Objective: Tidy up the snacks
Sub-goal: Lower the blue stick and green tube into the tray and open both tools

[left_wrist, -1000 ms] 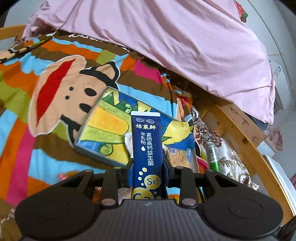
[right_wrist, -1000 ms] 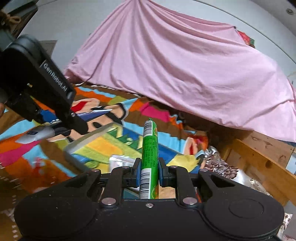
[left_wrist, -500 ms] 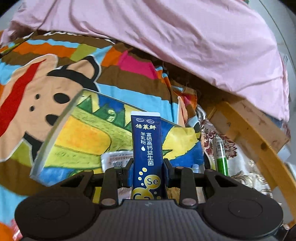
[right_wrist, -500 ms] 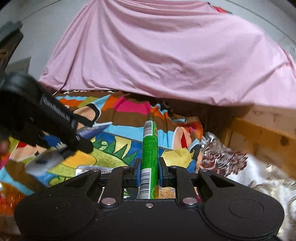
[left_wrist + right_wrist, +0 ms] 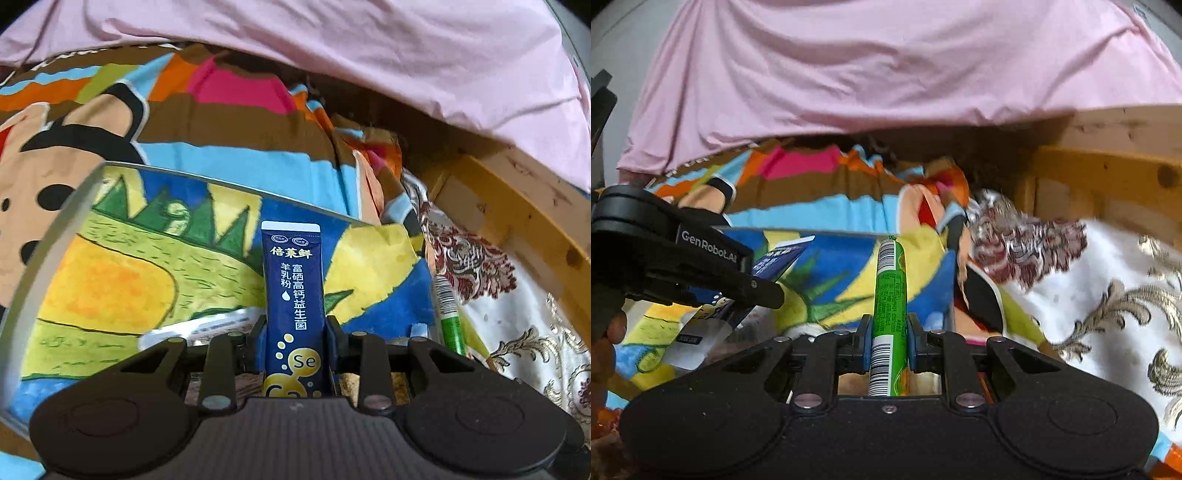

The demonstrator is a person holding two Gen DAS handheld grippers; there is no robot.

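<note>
Hovering sachet (box rim near)

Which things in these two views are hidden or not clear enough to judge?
- Left wrist view: the blue sachet, its bottom hidden behind the left gripper.
- Left wrist view: a white packet in the tray, print too small.
- Right wrist view: the green stick, text blurred, in the right gripper.

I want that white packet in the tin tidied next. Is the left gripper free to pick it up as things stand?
Probably not: the left gripper is shut on the blue sachet, so it has no free grip for the white packet lying just beneath it.
</note>
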